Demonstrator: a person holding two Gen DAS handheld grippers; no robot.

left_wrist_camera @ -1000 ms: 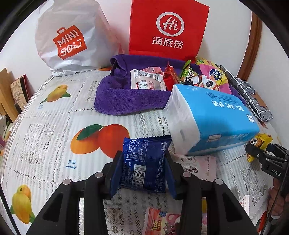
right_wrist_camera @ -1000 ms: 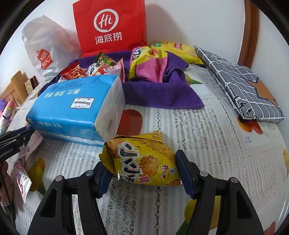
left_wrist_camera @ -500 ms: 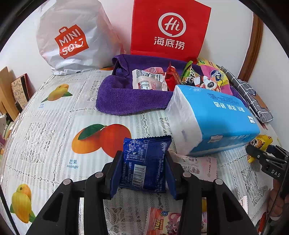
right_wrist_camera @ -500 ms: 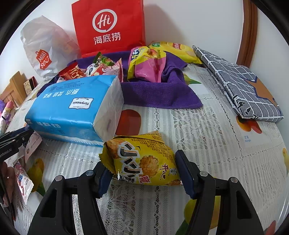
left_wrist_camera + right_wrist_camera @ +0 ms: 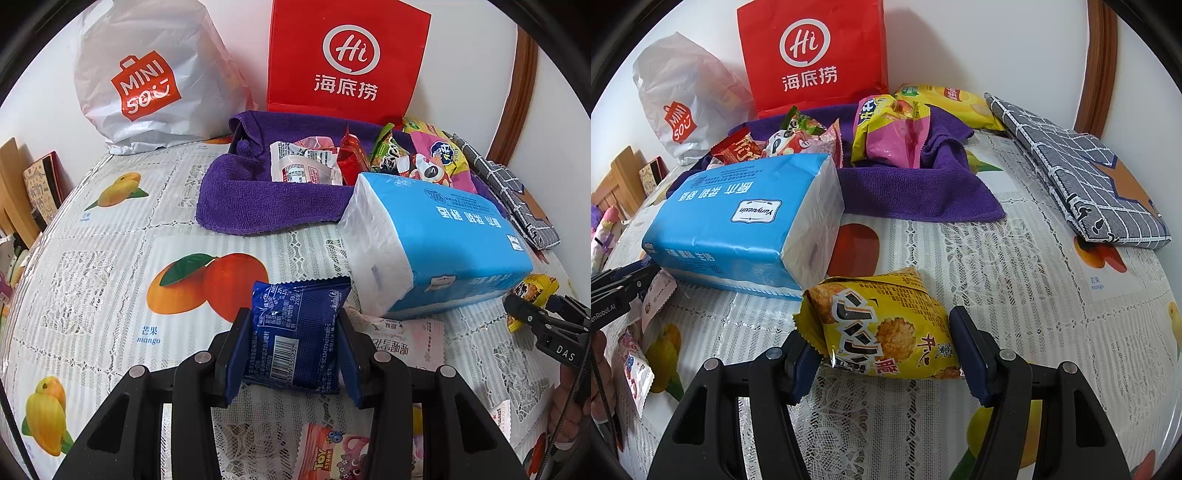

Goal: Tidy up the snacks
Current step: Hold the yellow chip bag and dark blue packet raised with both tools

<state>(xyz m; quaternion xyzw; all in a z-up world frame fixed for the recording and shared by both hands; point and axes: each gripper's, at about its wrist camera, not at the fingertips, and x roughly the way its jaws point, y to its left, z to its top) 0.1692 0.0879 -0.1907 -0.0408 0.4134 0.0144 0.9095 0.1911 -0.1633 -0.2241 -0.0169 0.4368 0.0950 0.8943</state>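
The left gripper [image 5: 291,350] clamps a blue packet [image 5: 295,336]; the right gripper [image 5: 882,350] clamps a yellow packet [image 5: 886,328]. Both packets hang just above a fruit-print tablecloth [image 5: 110,280]. They look light, crinkly and slippery, with crushable contents, best pinched by the side edges. More snacks lie on a purple towel [image 5: 258,206] near the wall.

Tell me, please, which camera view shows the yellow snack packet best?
The right wrist view: the yellow snack packet fills the foreground between the right claw's pads, print readable. The left wrist view shows only its end at the frame's edge.
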